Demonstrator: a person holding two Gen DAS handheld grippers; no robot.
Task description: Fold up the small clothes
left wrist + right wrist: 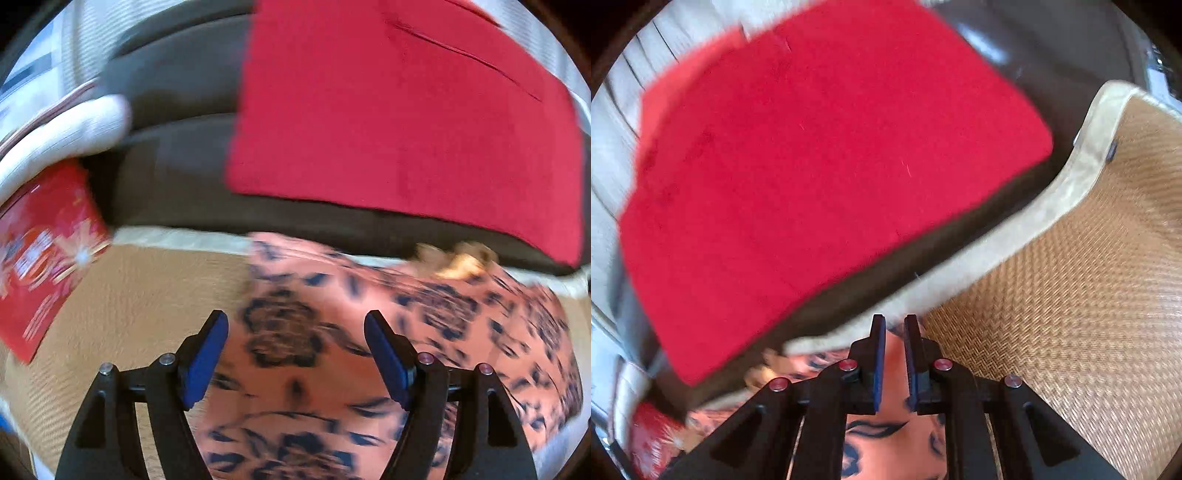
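A pink garment with a dark floral print lies on a woven straw mat. My left gripper is open, its blue pads spread wide just above the garment's left part. In the right wrist view my right gripper is nearly closed, with a narrow gap between its pads, and the pink garment runs between and under its fingers. Whether it pinches the cloth is unclear. Both views are motion-blurred.
A red cloth lies on a dark sofa seat beyond the mat; it also shows in the right wrist view. A red printed bag and a white bundle sit at left. The mat extends right, edged in beige.
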